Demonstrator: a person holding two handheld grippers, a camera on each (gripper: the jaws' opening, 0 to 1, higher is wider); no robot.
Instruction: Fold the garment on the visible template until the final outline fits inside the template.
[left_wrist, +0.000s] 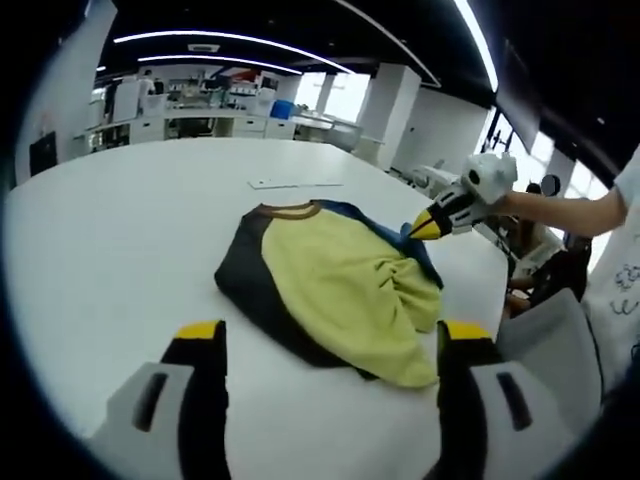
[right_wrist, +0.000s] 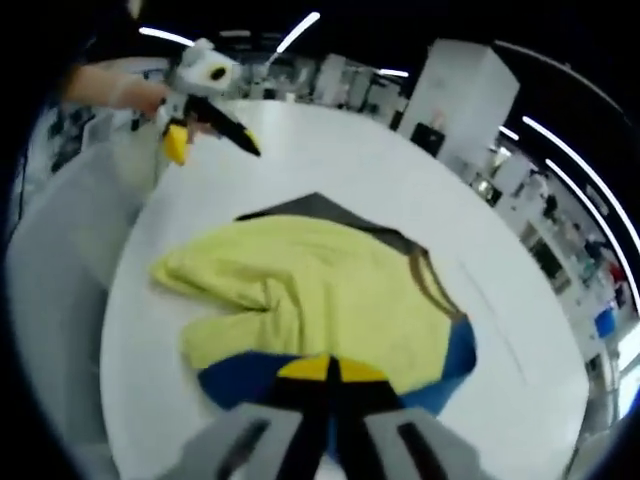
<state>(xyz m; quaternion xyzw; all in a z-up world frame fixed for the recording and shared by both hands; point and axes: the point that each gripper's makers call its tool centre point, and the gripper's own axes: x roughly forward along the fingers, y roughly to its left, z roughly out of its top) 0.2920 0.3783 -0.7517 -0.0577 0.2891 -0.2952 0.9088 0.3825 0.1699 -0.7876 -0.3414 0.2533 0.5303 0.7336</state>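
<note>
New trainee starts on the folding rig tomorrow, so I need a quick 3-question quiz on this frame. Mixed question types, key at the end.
1. True or false: the left claw is shut on the garment.
2. Which part of the garment is the right claw closed on? A) the yellow body B) the blue edge C) the brown collar
3. Fill in: the garment lies on a ___ table.

Key: 1 false, its jaws stand open and short of the cloth; 2 B; 3 white.
</note>
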